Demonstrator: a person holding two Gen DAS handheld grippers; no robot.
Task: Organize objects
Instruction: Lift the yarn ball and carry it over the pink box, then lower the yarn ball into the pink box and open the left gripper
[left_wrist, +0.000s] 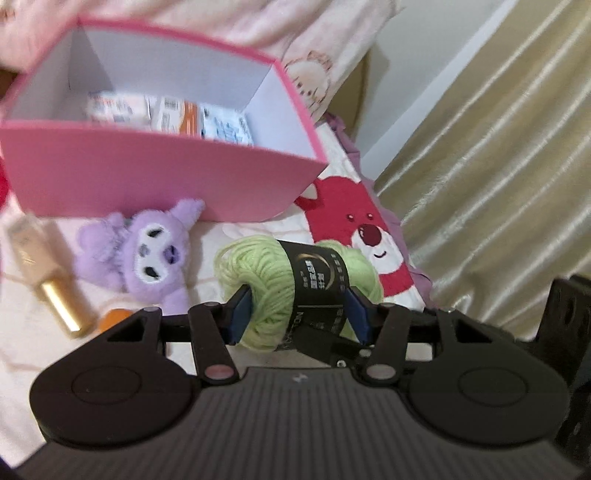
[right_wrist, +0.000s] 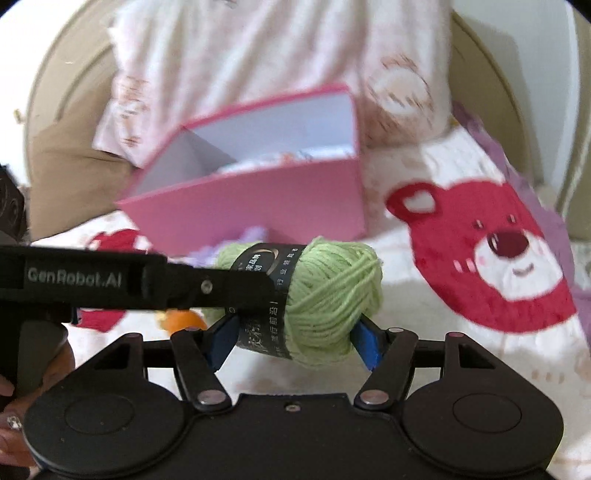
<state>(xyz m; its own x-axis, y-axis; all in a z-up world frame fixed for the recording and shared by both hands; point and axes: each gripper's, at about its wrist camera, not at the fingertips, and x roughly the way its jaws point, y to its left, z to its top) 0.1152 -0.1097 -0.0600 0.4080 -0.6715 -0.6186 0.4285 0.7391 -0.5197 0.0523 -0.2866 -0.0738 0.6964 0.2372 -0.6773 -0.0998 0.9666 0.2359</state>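
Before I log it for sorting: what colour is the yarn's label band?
Black with pale lettering, clearest in the right wrist view: label band.

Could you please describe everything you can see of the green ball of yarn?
The light green ball of yarn is a soft, loosely wound skein with a black paper band printed in pale lettering around its middle. It lies sideways above the bear-print blanket, in front of the open pink box. Both grippers bracket it: the left gripper and the right gripper each have blue pads pressing its sides. The purple plush toy lies beside it.
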